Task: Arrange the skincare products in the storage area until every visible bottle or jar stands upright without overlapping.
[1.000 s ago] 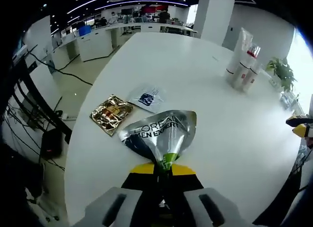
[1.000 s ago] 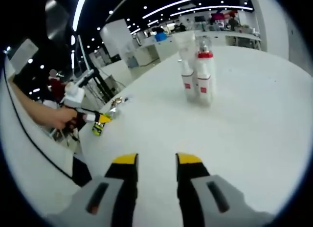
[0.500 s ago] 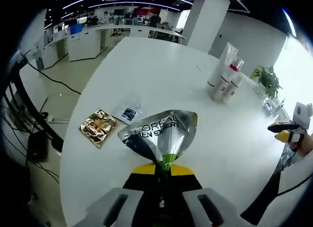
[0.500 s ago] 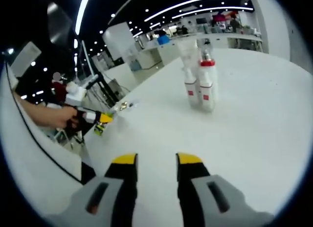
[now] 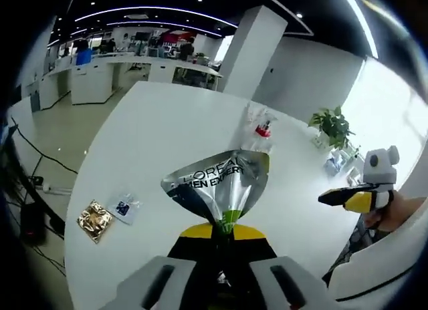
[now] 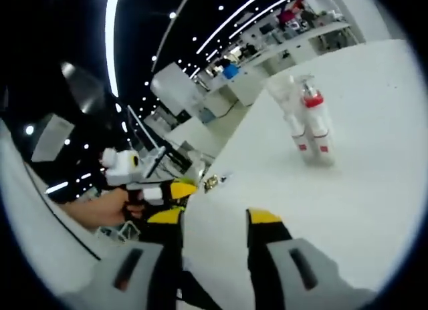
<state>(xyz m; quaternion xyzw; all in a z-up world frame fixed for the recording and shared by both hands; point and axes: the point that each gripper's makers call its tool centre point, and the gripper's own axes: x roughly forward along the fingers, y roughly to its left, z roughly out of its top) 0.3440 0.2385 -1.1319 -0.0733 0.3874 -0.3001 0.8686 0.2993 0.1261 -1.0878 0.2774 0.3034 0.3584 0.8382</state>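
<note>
Left gripper point(image 5: 224, 230) clamps the pinched end of a silver L'Oreal Men Expert sachet point(image 5: 217, 183), held up over the white table point(image 5: 160, 136). Gold sachet point(image 5: 94, 220) and small clear packet point(image 5: 124, 206) lie flat, just beside each other – far left. Upright bottles point(image 5: 259, 131) stand clustered farther back. Right gripper point(image 5: 351, 198) enters at right, in a hand point(image 5: 391, 213).

Large white table point(image 5: 160, 123); open-plan office behind, white counters point(image 5: 87, 73), white square column point(image 5: 244, 46); dark ceiling with LED strip lights point(image 6: 112, 39); potted plant point(image 5: 332, 126) by bright window point(image 5: 388, 103).
</note>
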